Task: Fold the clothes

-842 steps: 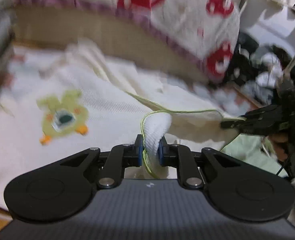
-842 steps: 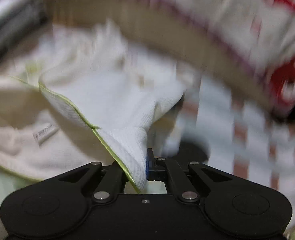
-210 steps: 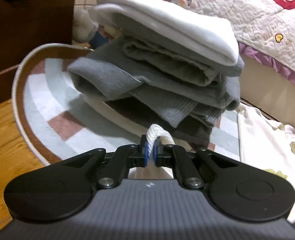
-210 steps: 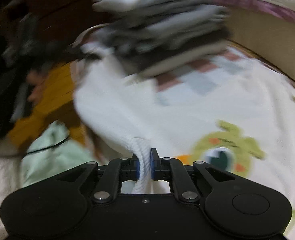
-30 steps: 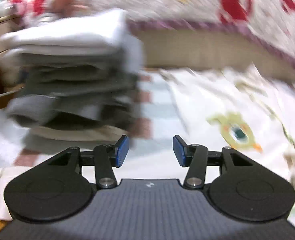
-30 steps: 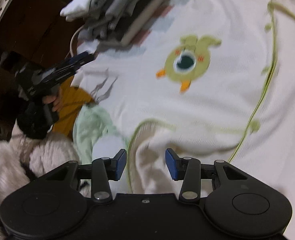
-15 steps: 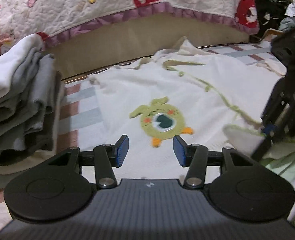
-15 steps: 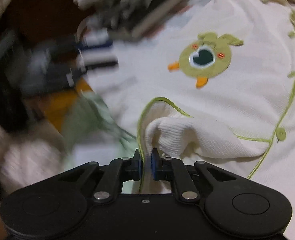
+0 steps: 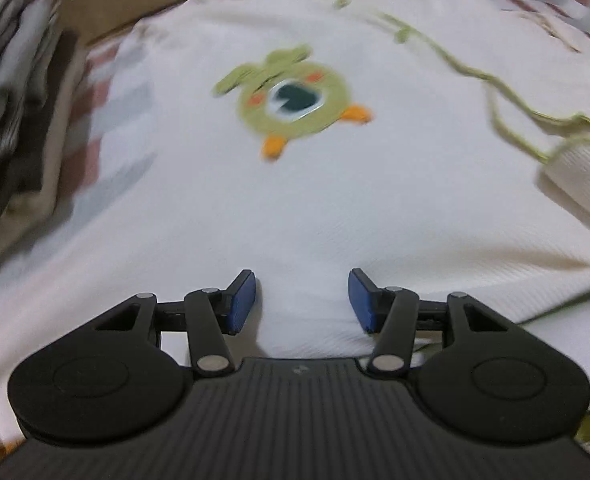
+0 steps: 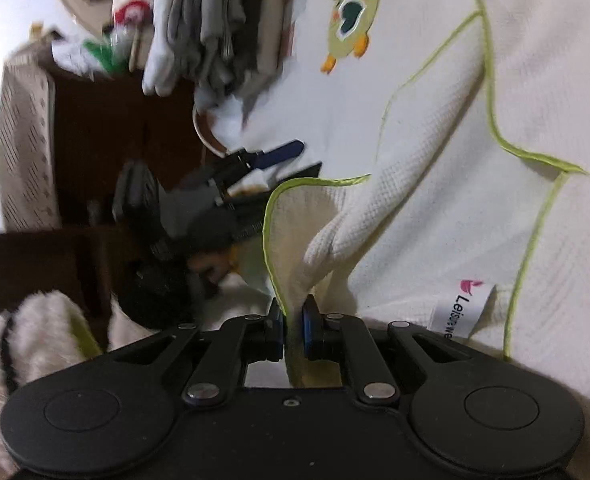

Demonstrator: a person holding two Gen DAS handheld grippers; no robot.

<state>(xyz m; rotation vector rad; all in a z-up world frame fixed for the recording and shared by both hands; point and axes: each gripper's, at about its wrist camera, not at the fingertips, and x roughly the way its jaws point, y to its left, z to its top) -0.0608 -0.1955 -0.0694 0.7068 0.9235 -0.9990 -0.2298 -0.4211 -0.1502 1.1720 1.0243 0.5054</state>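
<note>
Right hand-held gripper (image 10: pixel 293 334) pinches waffle-knit white garment's (image 10: pixel 435 184) green-piped hem.

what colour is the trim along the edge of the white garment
Lime green trim on the white garment; it shows best in the right wrist view.

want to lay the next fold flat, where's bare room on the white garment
Free: the plain stretch of the white garment between the duck patch and the open left gripper. Crowded: the folded stack borders its left, and the right gripper pinches the green-trimmed edge.
</note>
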